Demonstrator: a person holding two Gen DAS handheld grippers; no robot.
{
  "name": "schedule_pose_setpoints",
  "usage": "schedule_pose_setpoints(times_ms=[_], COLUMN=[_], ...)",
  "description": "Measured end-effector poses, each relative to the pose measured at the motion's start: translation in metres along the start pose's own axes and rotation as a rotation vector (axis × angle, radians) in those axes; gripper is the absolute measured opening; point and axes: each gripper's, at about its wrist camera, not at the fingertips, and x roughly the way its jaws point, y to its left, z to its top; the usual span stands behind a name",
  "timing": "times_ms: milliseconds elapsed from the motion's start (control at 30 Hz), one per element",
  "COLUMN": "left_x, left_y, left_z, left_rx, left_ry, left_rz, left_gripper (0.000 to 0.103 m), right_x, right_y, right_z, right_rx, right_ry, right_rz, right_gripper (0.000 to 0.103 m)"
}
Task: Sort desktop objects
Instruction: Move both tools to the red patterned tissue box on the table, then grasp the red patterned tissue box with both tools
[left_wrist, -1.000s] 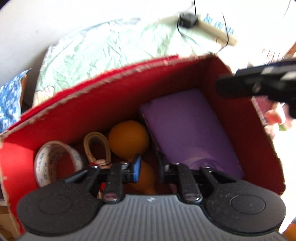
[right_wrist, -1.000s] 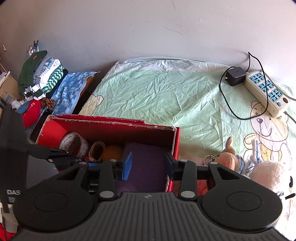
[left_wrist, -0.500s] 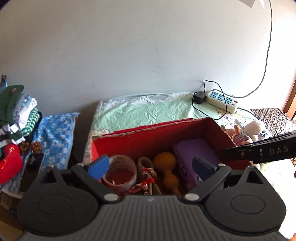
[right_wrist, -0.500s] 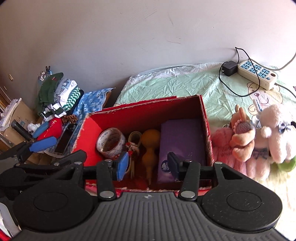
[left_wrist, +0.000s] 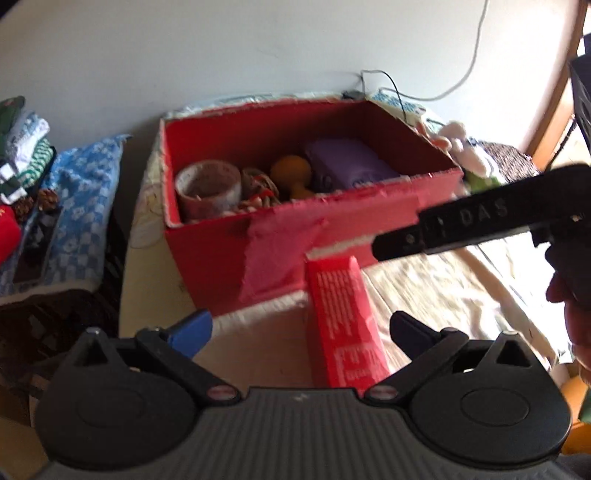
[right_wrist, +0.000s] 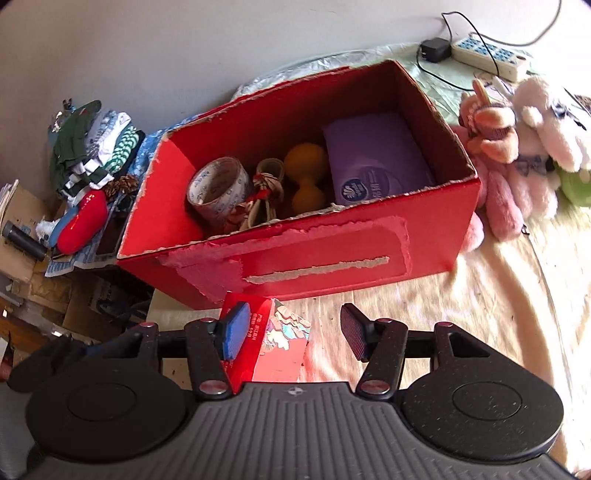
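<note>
"DAS" on right tongs (left_wrist: 480, 229) arm; other print unreadable.

Both tools share one build: a grey ribbed body at six o'clock, two round black discs flanking it, and black linkage arms pinned with silver screws. The left gripper (left_wrist: 301, 328) carries a blue pad at nine o'clock and a dark one at three. The right gripper (right_wrist: 293, 334) has a blue pad and a dark ribbed pad; its black side bears "DAS" lettering.

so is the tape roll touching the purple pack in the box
Apart: the right wrist view shows the tape roll and purple pack separated by rope and an orange toy.
</note>
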Motion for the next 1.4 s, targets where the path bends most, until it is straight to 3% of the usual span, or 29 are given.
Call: schedule_pose_setpoints(times_ms=[167, 200, 233, 300, 367, 400, 533, 667, 767, 833, 900, 1133, 1400], left_x=[0.019, 0.024, 0.029, 0.035, 0.040, 0.041, 0.043, 0.042, 0.037, 0.033, 0.033, 0.029, 0.036], left_y=[-0.032, -0.037, -0.040, -0.039, -0.032, -0.027, 0.003, 0.038, 0.055, 0.060, 0.063, 0.078, 0.062], left_z=[-0.010, -0.011, -0.011, -0.011, -0.010, -0.010, -0.010, -0.020, -0.028, -0.033, -0.041, -0.058, -0.050], left_rx=[0.126, 0.144, 0.163, 0.151, 0.123, 0.101, -0.016, -0.148, -0.200, -0.192, -0.169, -0.236, -0.179], left_ry=[0.060, 0.070, 0.086, 0.115, 0.136, 0.142, 0.148, 0.136, 0.117, 0.097, 0.103, 0.105, 0.107], left_rz=[-0.013, -0.005, -0.005, -0.033, -0.060, -0.072, -0.127, -0.176, -0.182, -0.154, -0.104, -0.084, -0.104], left_gripper=[0.102, 0.099, 0.088, 0.074, 0.069, 0.057, 0.048, 0.049, 0.054, 0.061, 0.075, 0.076, 0.080], right_x=[0.002, 0.002, 0.002, 0.000, -0.002, -0.002, 0.004, 0.014, 0.022, 0.029, 0.033, 0.043, 0.065], right_y=[-0.001, -0.001, -0.002, -0.003, -0.005, -0.006, -0.008, -0.003, 0.004, 0.009, 0.015, 0.032, 0.046], right_z=[-0.005, -0.007, -0.009, -0.014, -0.016, -0.016, -0.017, -0.020, -0.023, -0.025, -0.028, -0.032, -0.036], right_rx=[0.025, 0.026, 0.027, 0.031, 0.036, 0.041, 0.054, 0.043, 0.027, 0.015, -0.004, -0.051, -0.052], right_ry=[0.011, 0.014, 0.015, 0.016, 0.016, 0.016, 0.045, 0.087, 0.124, 0.151, 0.168, 0.198, 0.243], right_rz=[-0.029, -0.029, -0.029, -0.030, -0.033, -0.034, -0.017, 0.017, 0.042, 0.058, 0.069, 0.098, 0.143], right_gripper=[0.058, 0.058, 0.058, 0.058, 0.058, 0.058, 0.058, 0.058, 0.058, 0.058, 0.058, 0.058, 0.058])
